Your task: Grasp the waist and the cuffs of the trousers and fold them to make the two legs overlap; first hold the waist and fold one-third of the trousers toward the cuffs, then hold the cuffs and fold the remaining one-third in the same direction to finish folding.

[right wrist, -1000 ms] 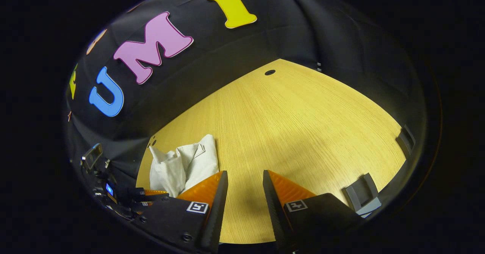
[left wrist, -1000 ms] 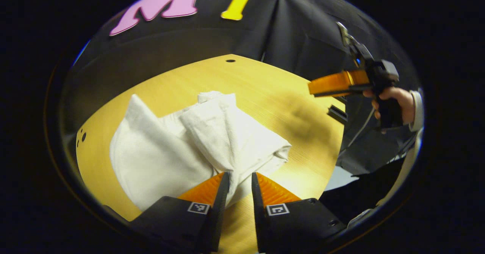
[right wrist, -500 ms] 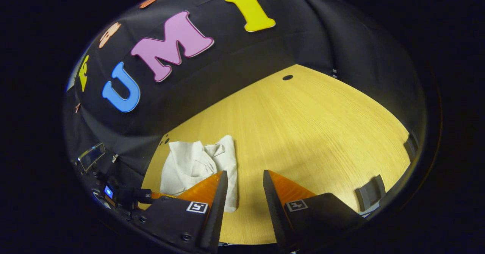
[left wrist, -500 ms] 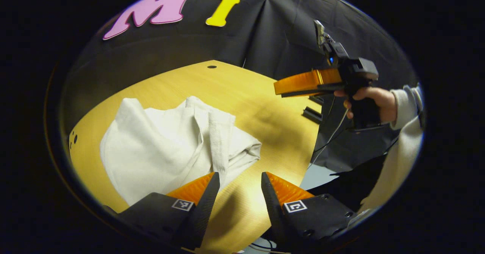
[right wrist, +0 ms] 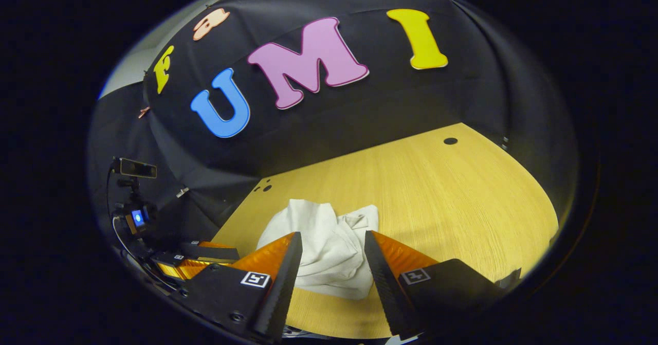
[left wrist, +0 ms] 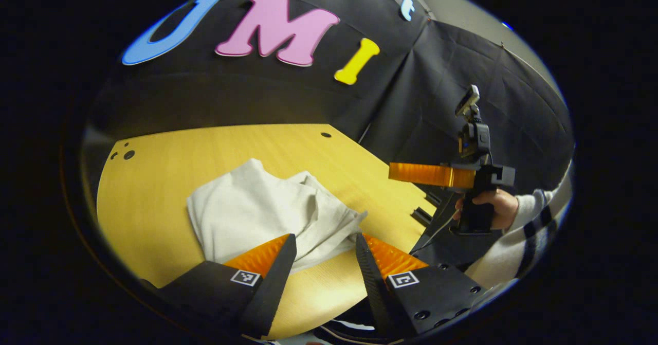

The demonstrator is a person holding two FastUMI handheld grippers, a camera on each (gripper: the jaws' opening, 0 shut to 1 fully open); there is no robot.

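In the left gripper view my left gripper (left wrist: 324, 244) sits at the bottom centre of the frame, its two fingers spread apart with nothing between them, tips hanging just short of the near edge of the trousers (left wrist: 267, 216). The white trousers lie bunched in a rumpled heap on the wooden tabletop (left wrist: 154, 180), in the middle of the frame. Farther off, at the right of the frame, my right hand (left wrist: 488, 206) holds the right gripper (left wrist: 411, 173) level and clear of the tabletop — its fingers point toward frame left; from this side I cannot tell how they stand. A striped sleeve (left wrist: 529, 221) runs off to the lower right.

In the right gripper view the right gripper (right wrist: 331, 242) fills the bottom centre, fingers parted and empty, with the trousers (right wrist: 329, 242) lying just beyond and between the tips. The left gripper (right wrist: 200, 255) shows at lower left, beside the heap. Past the cloth the tabletop (right wrist: 437, 191) stretches to the upper right.

Half a second ago the right gripper was aimed at bare wood with the trousers off to its left — now the heap is centred ahead of it. My left gripper has drawn back and tipped up, so more of the booth wall shows.
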